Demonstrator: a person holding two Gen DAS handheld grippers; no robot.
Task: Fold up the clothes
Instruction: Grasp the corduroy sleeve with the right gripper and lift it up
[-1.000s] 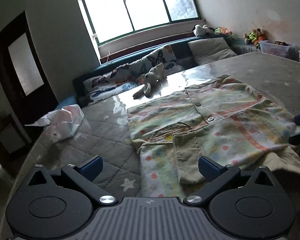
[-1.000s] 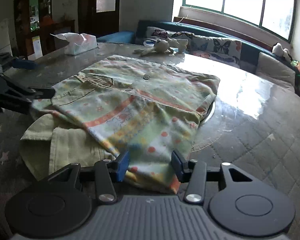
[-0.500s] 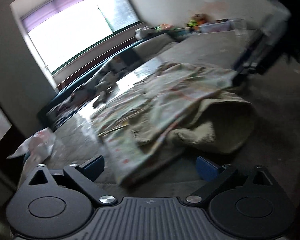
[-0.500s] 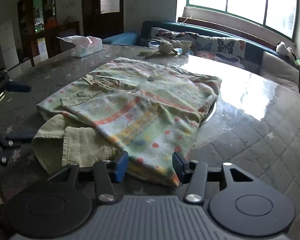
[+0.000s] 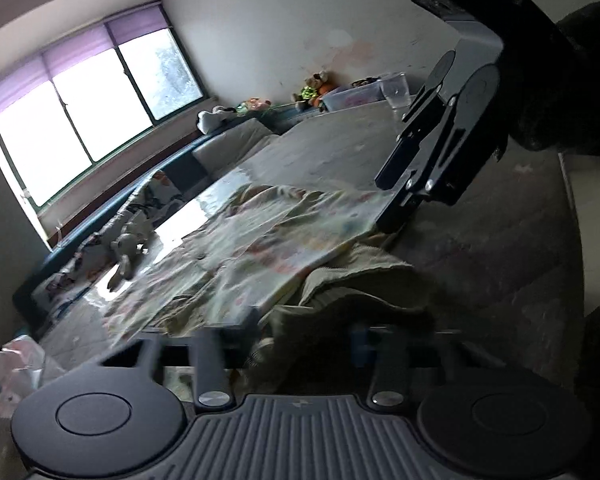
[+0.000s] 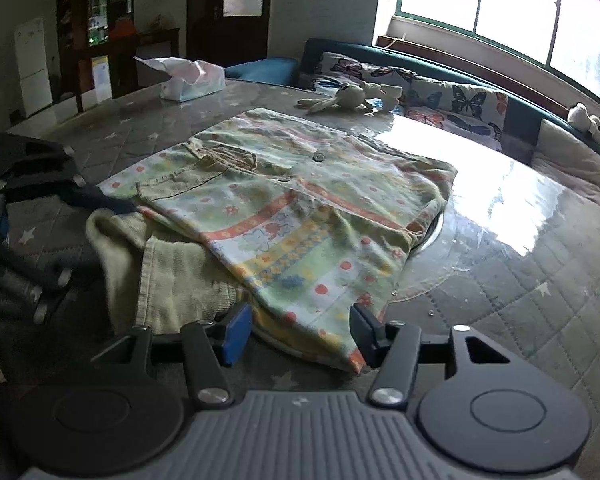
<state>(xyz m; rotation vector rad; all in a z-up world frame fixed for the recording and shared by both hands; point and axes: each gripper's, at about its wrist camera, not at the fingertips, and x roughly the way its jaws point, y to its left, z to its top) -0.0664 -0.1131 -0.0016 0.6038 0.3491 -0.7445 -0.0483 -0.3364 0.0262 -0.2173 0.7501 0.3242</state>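
Jaws of the left gripper point(image 5: 304, 344) have just been closing; blur hides whether they pinch the beige ribbed garment point(image 6: 172, 276) between them, so we cannot tell. Jaws of the right gripper point(image 6: 300, 330) have just been opening and stand half wide, straddling the near hem of the patterned shirt point(image 6: 300, 200) without pressing it. We advise seating both pads on one cloth layer before lifting. Both garments lie soft and flat on the glossy quilted desk point(image 6: 520, 280).
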